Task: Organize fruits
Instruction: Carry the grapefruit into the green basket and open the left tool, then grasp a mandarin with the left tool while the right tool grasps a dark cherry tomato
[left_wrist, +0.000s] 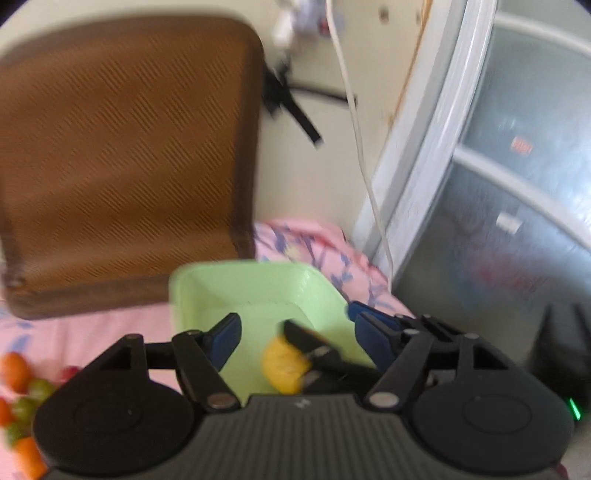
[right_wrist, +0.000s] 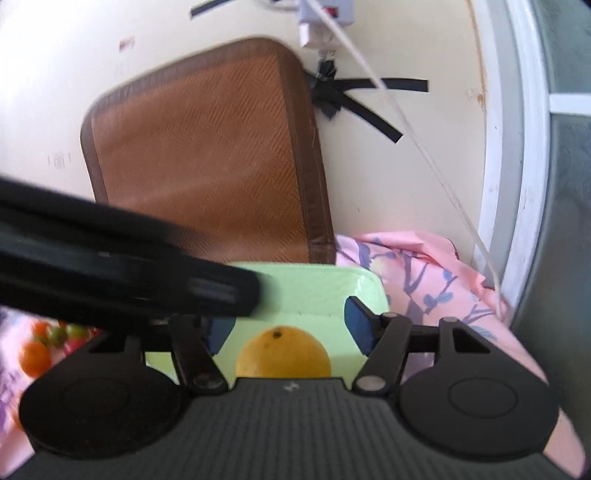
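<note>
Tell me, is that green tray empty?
No. In the right wrist view a yellow-orange citrus fruit sits inside the light green tray.

A brown woven mat with a darker border leans upright against the cream wall, its lower edge on the pink floral sheet. Strips of black tape are stuck to the wall just right of the mat, and a white cable runs down from a white plug block across the tape towards the sheet. A white-framed glass door stands at right; a red glow behind its pane is probably a display, too blurred to read.
</note>
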